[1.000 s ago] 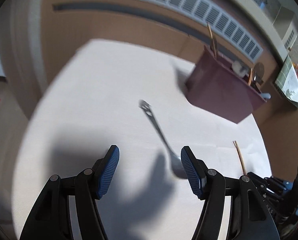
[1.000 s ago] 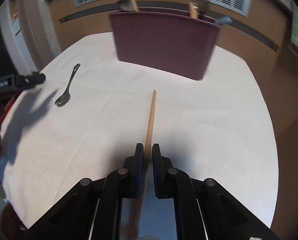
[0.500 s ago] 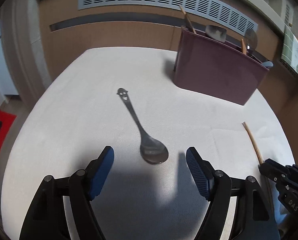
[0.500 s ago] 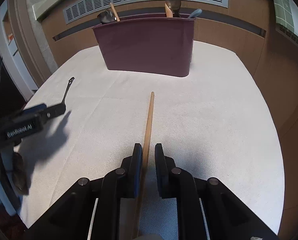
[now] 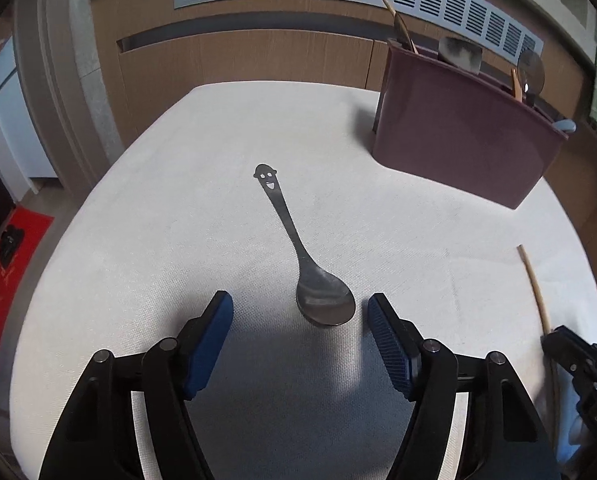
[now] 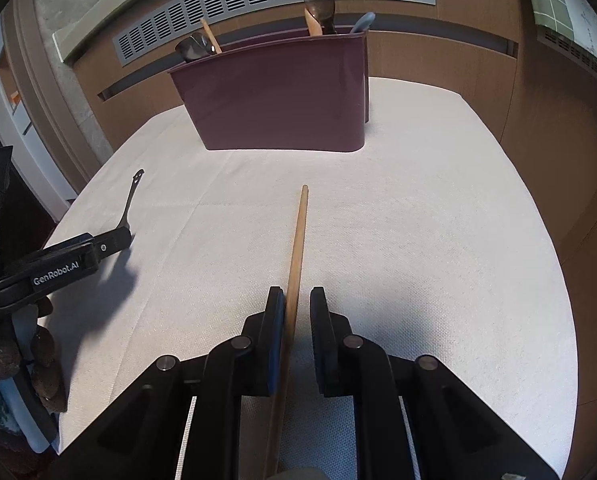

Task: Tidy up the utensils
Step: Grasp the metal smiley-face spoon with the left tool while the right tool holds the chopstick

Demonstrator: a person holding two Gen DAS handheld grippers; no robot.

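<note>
Left gripper (image 5: 298, 300) tilted down over the white tablecloth (image 5: 178, 220), jaws wide though just closing a little, bowl of the steel spoon (image 5: 298, 252) between the blue pads and touched by neither, smiley-faced handle running off toward 12 o'clock. Maroon utensil holder (image 5: 458, 140) at 2 o'clock, well apart, several utensils already upright in it; wooden chopstick (image 5: 532, 280) at 3 o'clock near the table edge. From the right wrist: right gripper (image 6: 297, 294) with jaws narrow astride the chopstick, stick against the left-hand pad, a sliver of gap at the other, so no firm hold yet by the look of it; stick pointing to 12 o'clock at the holder; left gripper at 9 o'clock over the spoon. Likely trouble on the left: smooth rounded bowl squirting out from closing pads, or lifting with the long handle drooping and swinging, better caught at the neck. Likely trouble on the right: thin stick rolling or pivoting in a loose pinch so far from its tip, then missing the holder's opening or knocking the utensils inside.
</note>
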